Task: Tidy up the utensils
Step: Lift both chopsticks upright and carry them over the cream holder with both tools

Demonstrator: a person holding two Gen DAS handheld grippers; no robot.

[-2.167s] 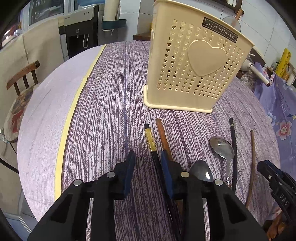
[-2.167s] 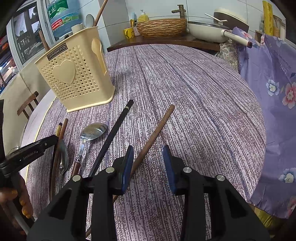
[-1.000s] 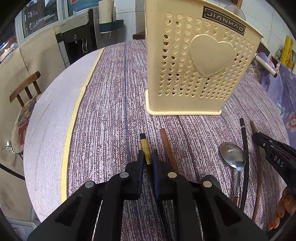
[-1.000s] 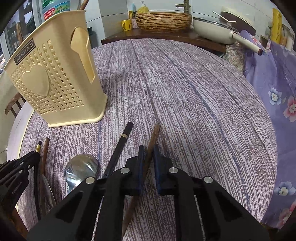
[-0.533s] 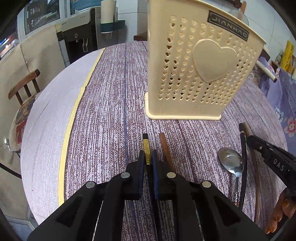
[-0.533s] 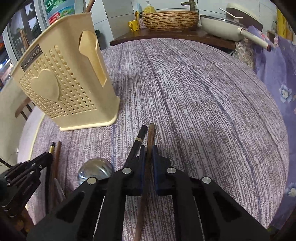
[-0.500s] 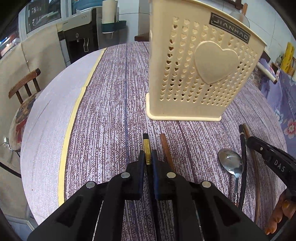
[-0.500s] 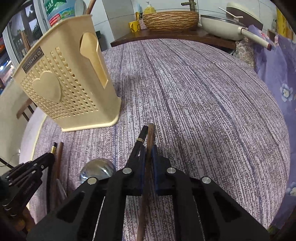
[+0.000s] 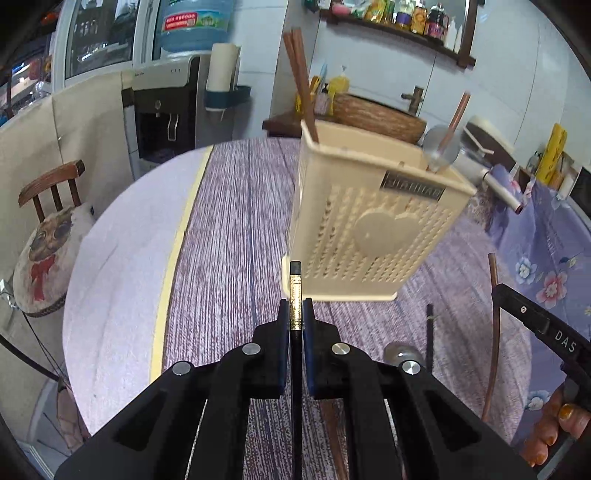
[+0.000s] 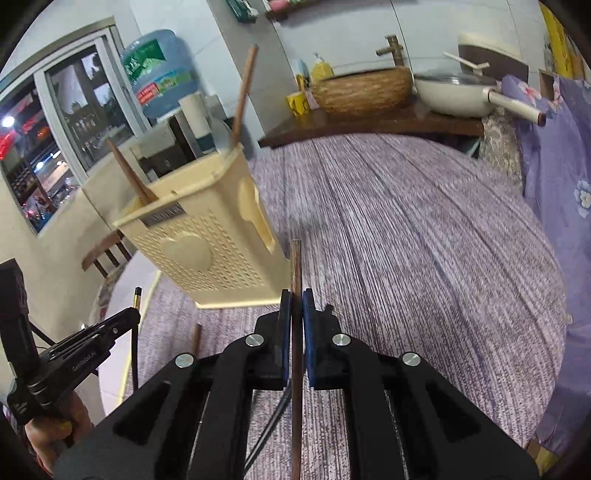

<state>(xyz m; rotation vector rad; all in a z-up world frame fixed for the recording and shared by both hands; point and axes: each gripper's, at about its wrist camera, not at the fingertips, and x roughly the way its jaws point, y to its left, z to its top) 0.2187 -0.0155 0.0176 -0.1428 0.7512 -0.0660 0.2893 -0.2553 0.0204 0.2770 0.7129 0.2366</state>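
Holding one chopstick apiece, both claws are clamped shut on their loads. The left claw grips a black chopstick with a gold band; its tip projects past the pads toward the centre of the left wrist view, long axis running straight up the frame along the claw's own line. The right claw grips a brown wooden chopstick the same way, shaft vertical in the right wrist view and trailing out of the bottom edge.

The cream utensil basket stands on the desk above and right of the left claw's tip; in the right wrist view the same basket sits above and left of the right claw. Its open mouth is higher in both frames than either chopstick tip. Judgement: each stick must be raised and tipped toward upright before it can enter, and neither hand looks clearly nearer. Brown chopsticks already stand in the basket's far left corner; a spoon leans at its right end.

Remaining on the desk, lower right of the left wrist view: another black chopstick and a spoon bowl, partly hidden.

Writing: the basket's dark nameplate is blurred and unreadable. The opposite claw's body reads "DAS". The water bottle carries a label too small to read.
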